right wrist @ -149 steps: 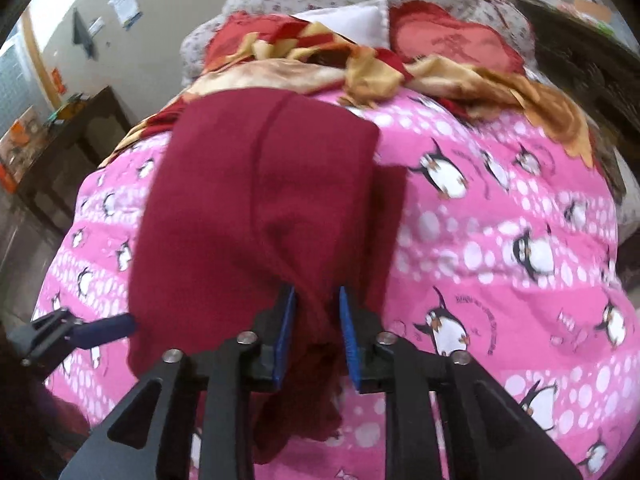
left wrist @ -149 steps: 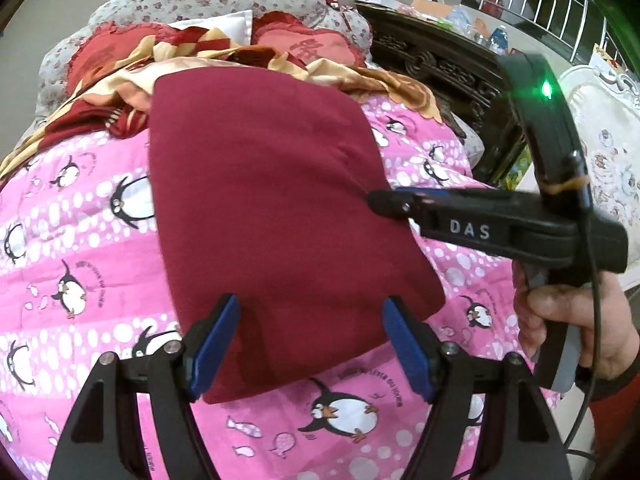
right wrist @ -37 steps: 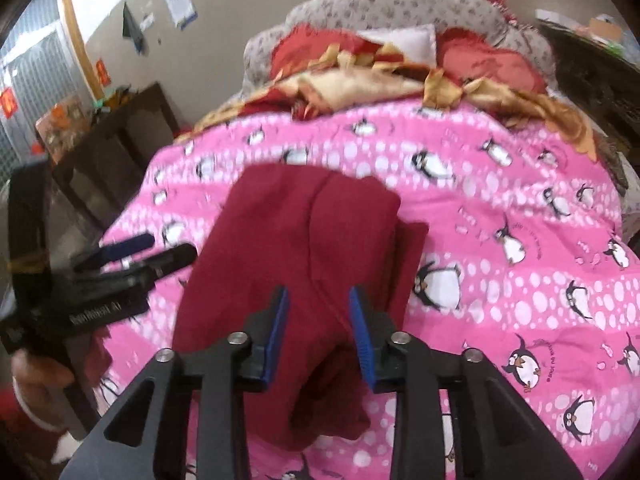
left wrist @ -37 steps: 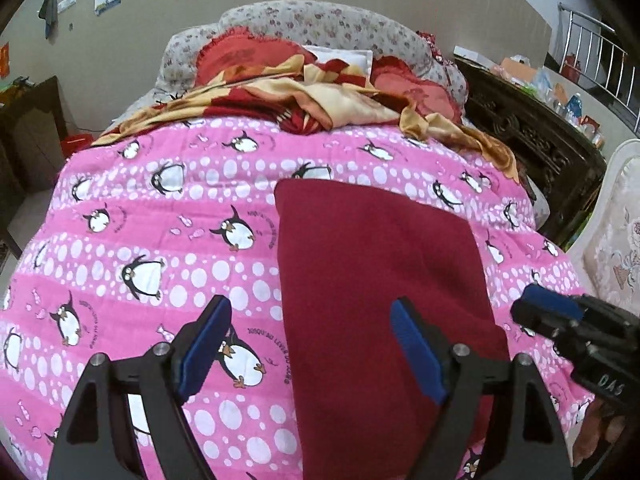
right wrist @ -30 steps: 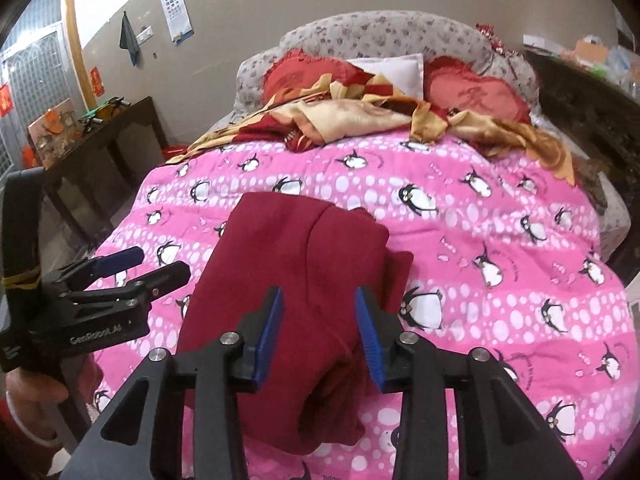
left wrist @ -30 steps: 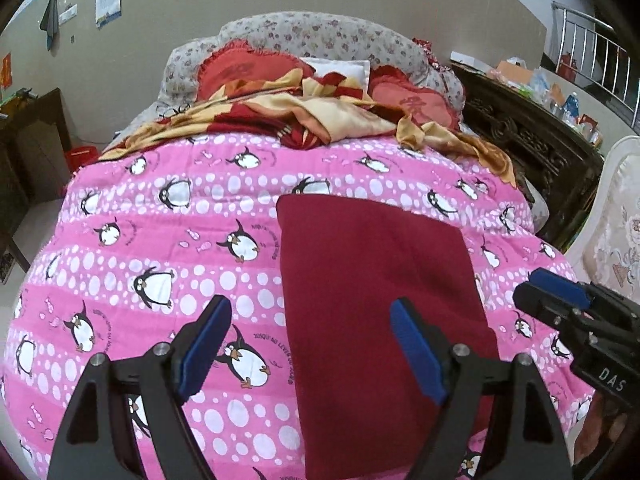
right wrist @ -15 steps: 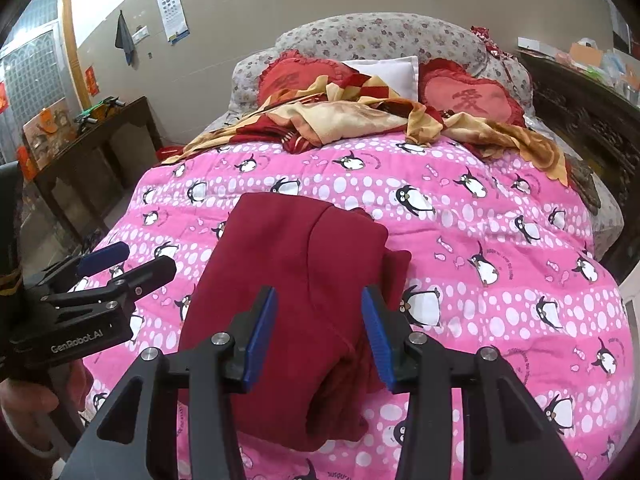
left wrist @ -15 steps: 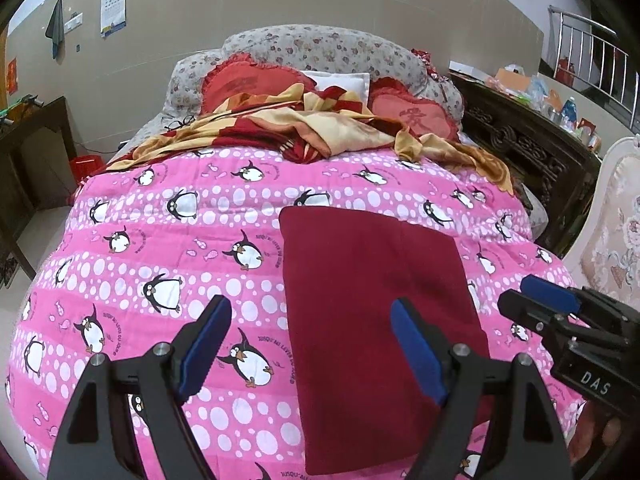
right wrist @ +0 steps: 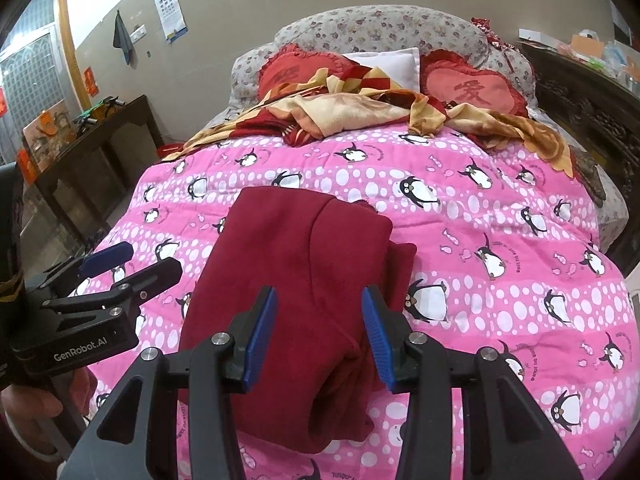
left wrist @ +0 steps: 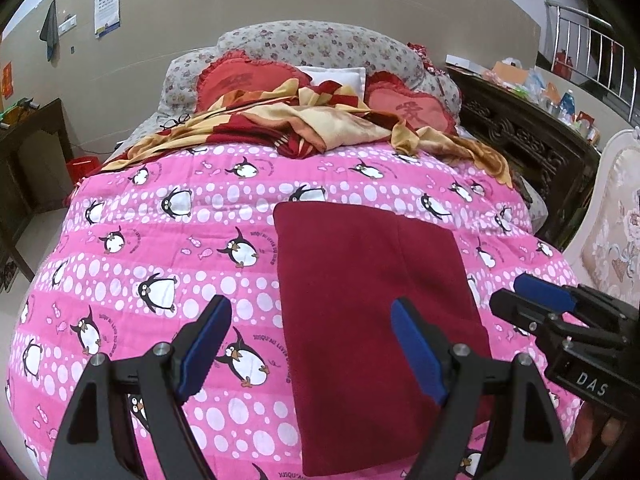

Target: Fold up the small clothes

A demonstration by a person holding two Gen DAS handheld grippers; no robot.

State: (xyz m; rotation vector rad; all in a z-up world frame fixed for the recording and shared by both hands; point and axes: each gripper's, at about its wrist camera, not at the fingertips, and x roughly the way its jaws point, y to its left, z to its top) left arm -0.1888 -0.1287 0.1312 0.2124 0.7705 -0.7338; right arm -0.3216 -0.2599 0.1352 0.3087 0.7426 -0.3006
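Note:
A dark red garment (left wrist: pixel 372 300) lies folded into a rectangle on the pink penguin quilt (left wrist: pixel 160 248). In the right wrist view the garment (right wrist: pixel 296 280) shows layered folds, with an edge sticking out at its right side. My left gripper (left wrist: pixel 312 348) is open and empty, held above the garment's near left part. My right gripper (right wrist: pixel 318 328) is open and empty above the garment's near end. The right gripper also shows in the left wrist view (left wrist: pixel 536 304), and the left gripper in the right wrist view (right wrist: pixel 120 268).
A rumpled red and gold blanket (left wrist: pixel 312 124) and red heart pillows (left wrist: pixel 404 108) lie at the head of the bed. A dark carved cabinet (left wrist: pixel 532 136) stands to the right, a dark table (right wrist: pixel 96 136) to the left, a pale armchair (left wrist: pixel 612 216) at far right.
The right gripper let go of the red garment and opened. Both grippers drew back and up from the garment, which stays flat on the quilt.

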